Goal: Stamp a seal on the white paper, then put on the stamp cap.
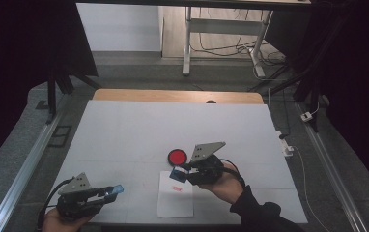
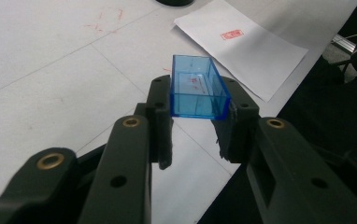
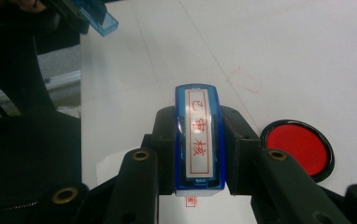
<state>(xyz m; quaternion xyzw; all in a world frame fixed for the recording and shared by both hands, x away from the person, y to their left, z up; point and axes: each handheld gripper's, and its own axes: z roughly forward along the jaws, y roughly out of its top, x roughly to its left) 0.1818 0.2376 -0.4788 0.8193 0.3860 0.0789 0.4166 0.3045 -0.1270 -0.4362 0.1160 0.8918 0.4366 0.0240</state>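
High view showed the left tool at about seven o'clock on the white counter, pinching a clear blue cap between its jaws. Left gripper view had that cap as an open-topped box with nothing inside, red smears on its inner wall, and a jaw pressed against each long side. At about five o'clock the right tool pinched a blue stamp, held just above the top edge of a paper sheet bearing a red stamp mark. Right gripper view showed the stamp gripped on both sides, its face with red characters turned to the camera. Just beside it, toward one o'clock, a round black ink pad lay open on the counter, its dish filled with red ink.
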